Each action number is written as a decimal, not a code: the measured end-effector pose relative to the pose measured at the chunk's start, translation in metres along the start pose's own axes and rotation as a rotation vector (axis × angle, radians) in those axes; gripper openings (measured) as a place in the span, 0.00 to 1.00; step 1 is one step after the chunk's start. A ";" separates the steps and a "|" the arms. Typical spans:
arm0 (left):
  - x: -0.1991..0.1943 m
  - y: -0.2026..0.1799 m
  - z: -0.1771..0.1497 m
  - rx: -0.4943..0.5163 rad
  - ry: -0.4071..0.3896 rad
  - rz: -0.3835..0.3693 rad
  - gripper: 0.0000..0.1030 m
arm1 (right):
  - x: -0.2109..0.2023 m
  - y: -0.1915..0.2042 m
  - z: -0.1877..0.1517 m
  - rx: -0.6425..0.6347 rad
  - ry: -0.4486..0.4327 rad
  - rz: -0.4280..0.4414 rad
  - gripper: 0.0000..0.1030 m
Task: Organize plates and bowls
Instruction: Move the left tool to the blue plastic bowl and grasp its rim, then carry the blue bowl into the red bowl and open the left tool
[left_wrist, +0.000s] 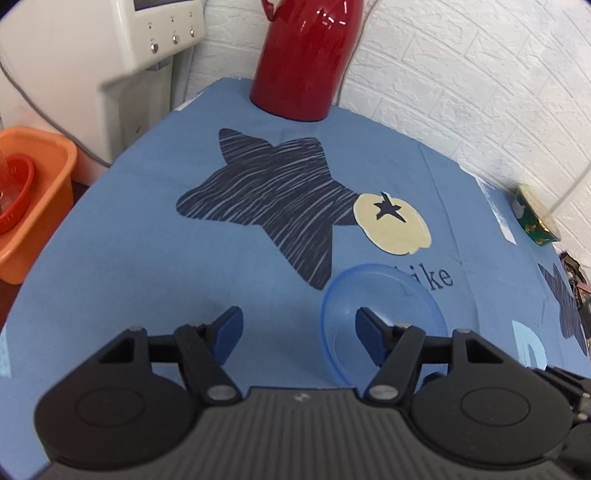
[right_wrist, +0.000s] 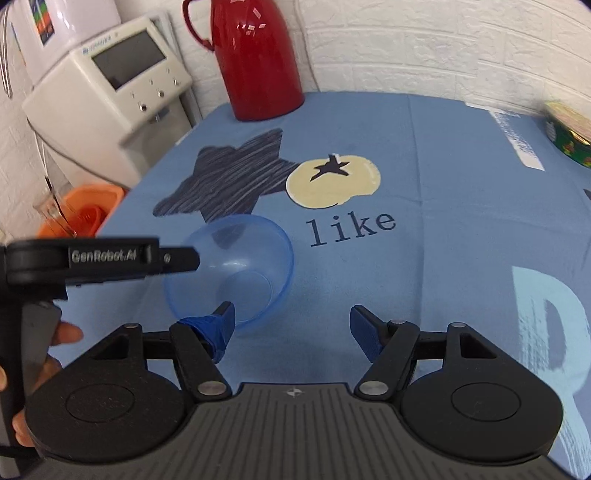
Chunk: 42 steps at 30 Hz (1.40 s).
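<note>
A clear blue plastic bowl (left_wrist: 384, 317) sits upright on the blue tablecloth; the right wrist view shows the bowl (right_wrist: 236, 266) left of centre. My left gripper (left_wrist: 299, 332) is open, its right finger over the bowl's inside and its left finger outside the rim. From the right wrist view the left gripper (right_wrist: 184, 260) reaches in from the left over the bowl's rim, held by a hand (right_wrist: 55, 339). My right gripper (right_wrist: 291, 328) is open and empty, its left fingertip (right_wrist: 221, 325) close to the bowl's near edge.
A tall red thermos (left_wrist: 306, 59) stands at the table's back. A white appliance (left_wrist: 122, 55) and an orange basin (left_wrist: 33, 199) holding a red basket sit off the left edge. A green tin (left_wrist: 535, 218) is at the right, by the white brick wall.
</note>
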<state>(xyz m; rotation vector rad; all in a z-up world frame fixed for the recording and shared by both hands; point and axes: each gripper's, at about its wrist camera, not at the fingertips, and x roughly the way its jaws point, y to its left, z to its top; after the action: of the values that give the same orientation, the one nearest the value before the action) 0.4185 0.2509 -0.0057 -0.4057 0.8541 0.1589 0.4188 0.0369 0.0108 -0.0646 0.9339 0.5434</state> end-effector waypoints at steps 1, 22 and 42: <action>0.006 -0.002 0.001 0.006 0.006 0.006 0.66 | 0.005 0.001 0.001 -0.009 0.007 -0.010 0.53; 0.028 -0.019 -0.009 0.119 -0.002 0.034 0.67 | 0.044 0.019 0.009 -0.135 0.067 -0.036 0.62; -0.080 -0.076 -0.080 0.227 0.072 -0.151 0.10 | -0.092 0.028 -0.056 -0.109 0.010 0.022 0.59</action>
<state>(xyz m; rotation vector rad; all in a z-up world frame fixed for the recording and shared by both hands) 0.3331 0.1505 0.0296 -0.2631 0.8977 -0.0927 0.3210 0.0072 0.0536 -0.1558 0.9154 0.6153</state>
